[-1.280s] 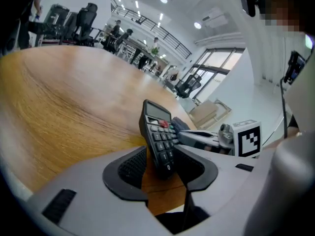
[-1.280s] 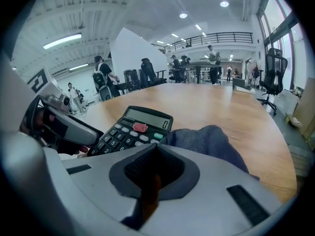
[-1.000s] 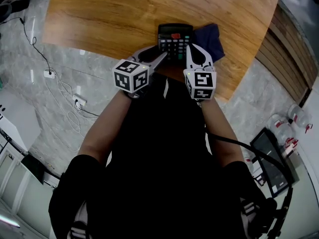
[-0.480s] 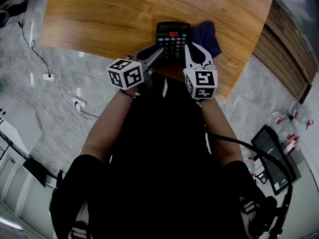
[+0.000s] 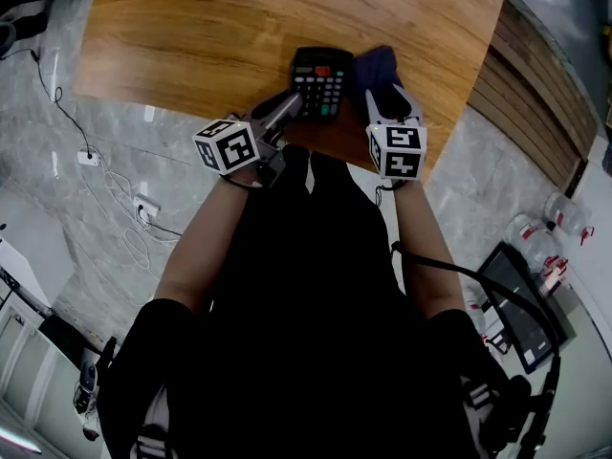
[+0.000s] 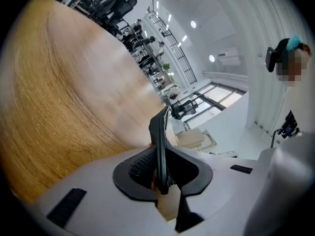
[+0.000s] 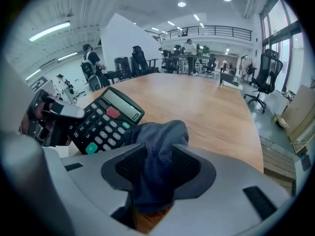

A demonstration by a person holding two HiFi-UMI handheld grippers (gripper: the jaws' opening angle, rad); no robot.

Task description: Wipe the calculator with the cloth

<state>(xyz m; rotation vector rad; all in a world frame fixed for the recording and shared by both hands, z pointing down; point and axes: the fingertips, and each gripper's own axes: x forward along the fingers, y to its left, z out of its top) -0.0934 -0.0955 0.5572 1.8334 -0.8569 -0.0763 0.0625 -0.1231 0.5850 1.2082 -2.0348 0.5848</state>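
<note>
The left gripper (image 6: 161,167) has its jaws drawn narrow onto the calculator (image 6: 159,132), which shows edge-on as a thin dark slab pinched between the two ribbed pads. These jaws have just been closing. A second ago they stood wide, straddling the calculator's near-left corner; now they clamp that same corner. In the right gripper view the left gripper shows at the left, holding the keypad end, with the display at the far end. No view settles whether the calculator is off the table (image 5: 210,27) or resting on it.

The right gripper (image 7: 157,170) has its jaws spread wide, and they have just been opening. The cloth (image 7: 160,136), dark blue and bunched, rises between the pads and fills most of the gap. A second ago this gripper had its jaws together at the calculator's near-right edge. It has since shifted right and now sits over the cloth.

In the head view the calculator lies near the near edge of the wooden table, as before. The cloth is just to its right and touching it. The left gripper's marker cube (image 5: 226,145) has rolled since the earlier frame and shows a different tilt. The right gripper's marker cube (image 5: 396,150) faces much as it did.
</note>
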